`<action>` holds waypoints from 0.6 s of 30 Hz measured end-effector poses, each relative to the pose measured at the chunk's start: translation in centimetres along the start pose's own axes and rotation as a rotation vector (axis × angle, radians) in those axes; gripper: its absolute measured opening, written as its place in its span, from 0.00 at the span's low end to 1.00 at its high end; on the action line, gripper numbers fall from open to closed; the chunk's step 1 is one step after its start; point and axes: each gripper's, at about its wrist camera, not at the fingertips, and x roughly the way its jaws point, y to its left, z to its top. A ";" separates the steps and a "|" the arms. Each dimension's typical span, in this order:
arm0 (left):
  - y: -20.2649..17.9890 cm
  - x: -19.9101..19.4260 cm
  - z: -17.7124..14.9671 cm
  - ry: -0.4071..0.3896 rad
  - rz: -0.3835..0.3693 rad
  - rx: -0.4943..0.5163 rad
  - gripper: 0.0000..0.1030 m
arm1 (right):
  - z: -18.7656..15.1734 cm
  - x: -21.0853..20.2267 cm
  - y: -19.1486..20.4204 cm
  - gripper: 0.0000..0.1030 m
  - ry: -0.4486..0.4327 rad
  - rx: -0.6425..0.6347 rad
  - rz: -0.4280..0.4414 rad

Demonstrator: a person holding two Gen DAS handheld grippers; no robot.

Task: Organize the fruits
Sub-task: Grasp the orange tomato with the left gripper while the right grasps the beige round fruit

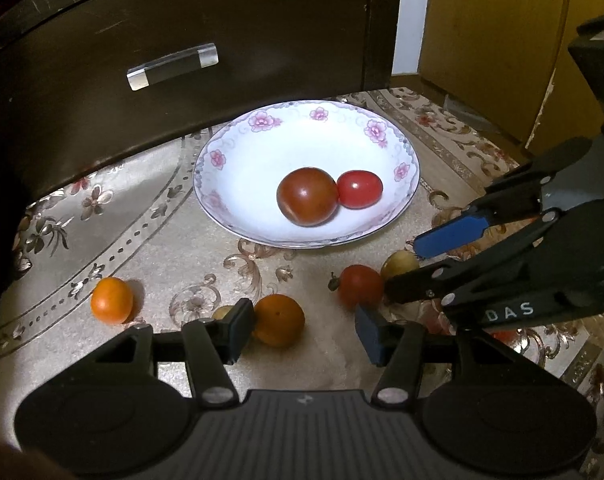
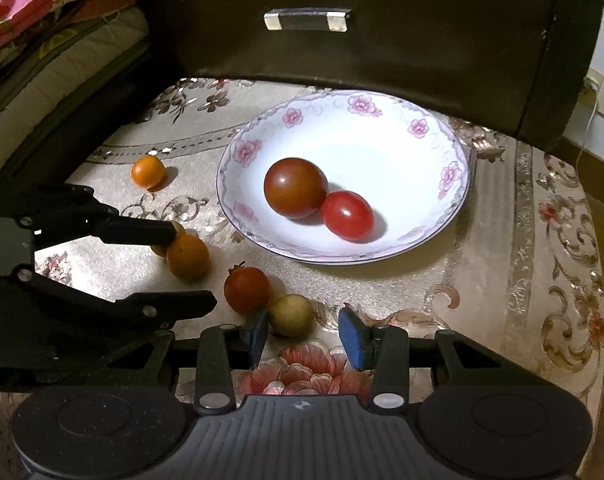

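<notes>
A white floral plate [image 1: 238, 148] [image 2: 402, 128] holds a dark red tomato [image 1: 307, 196] [image 2: 295, 187] and a smaller bright red tomato [image 1: 359, 189] [image 2: 348, 215]. On the cloth lie two oranges [image 1: 112, 300] [image 1: 279, 320] [image 2: 147, 172] [image 2: 188, 257], a red tomato [image 1: 360, 285] [image 2: 247, 289] and a yellowish fruit [image 1: 400, 264] [image 2: 291, 315]. My left gripper [image 1: 304, 330] [image 2: 190, 268] is open around the nearer orange. My right gripper [image 2: 304, 334] [image 1: 402, 266] is open, with the yellowish fruit by its left finger.
A dark wooden drawer front with a clear handle [image 1: 172, 66] [image 2: 307, 20] stands right behind the plate. Another small pale fruit [image 1: 222, 313] hides behind my left finger. Folded bedding [image 2: 42, 40] lies at the far left. The patterned cloth [image 2: 522, 240] covers the table.
</notes>
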 end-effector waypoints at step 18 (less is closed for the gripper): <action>0.4 1.8 0.0 0.074 0.002 0.047 0.57 | 0.0 -0.5 0.7 0.20 0.049 -0.012 0.006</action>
